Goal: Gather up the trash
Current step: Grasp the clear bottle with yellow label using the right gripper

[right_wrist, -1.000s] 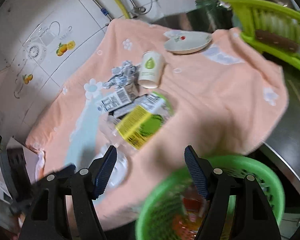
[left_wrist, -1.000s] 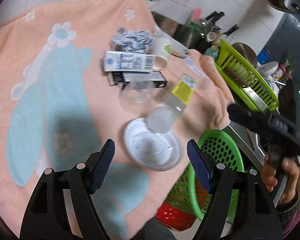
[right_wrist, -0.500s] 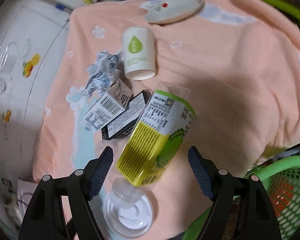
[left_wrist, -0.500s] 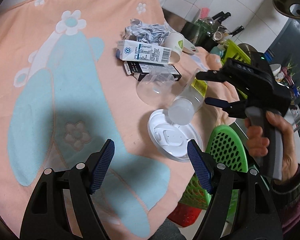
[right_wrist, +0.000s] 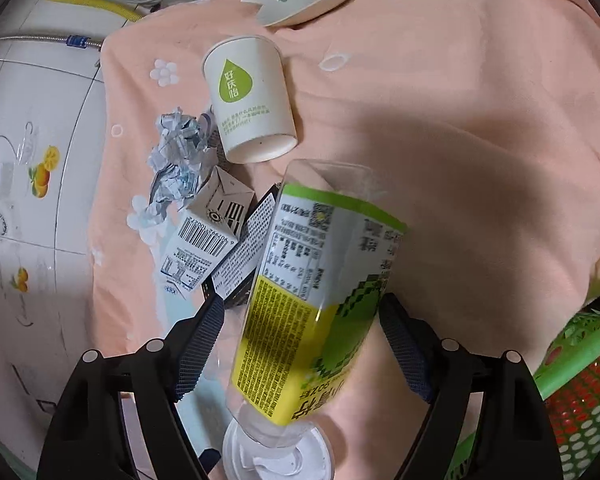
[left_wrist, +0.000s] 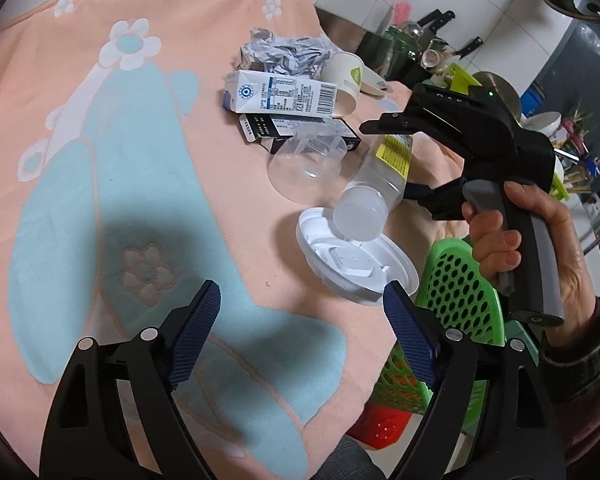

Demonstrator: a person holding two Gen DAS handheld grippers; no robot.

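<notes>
My right gripper (right_wrist: pixel 300 344) straddles the bottle (right_wrist: pixel 320 292); my left gripper (left_wrist: pixel 300 328) hangs spread over the blanket (left_wrist: pixel 112 184).

My right jaws stand wide on either side of the bottle's labelled body; I cannot tell whether the pads press it. The bottle lies tilted, its long axis running from the lid (left_wrist: pixel 356 264), where its frosted end rests, up toward the paper cup (right_wrist: pixel 250 98). Beyond the bottle lie a clear cup (left_wrist: pixel 306 168), a black box (left_wrist: pixel 296 130), a white carton (left_wrist: pixel 280 96) and crumpled paper (left_wrist: pixel 284 54). The green basket (left_wrist: pixel 460 292) sits just past the lid, off the blanket's edge. My left jaws hold nothing.
</notes>
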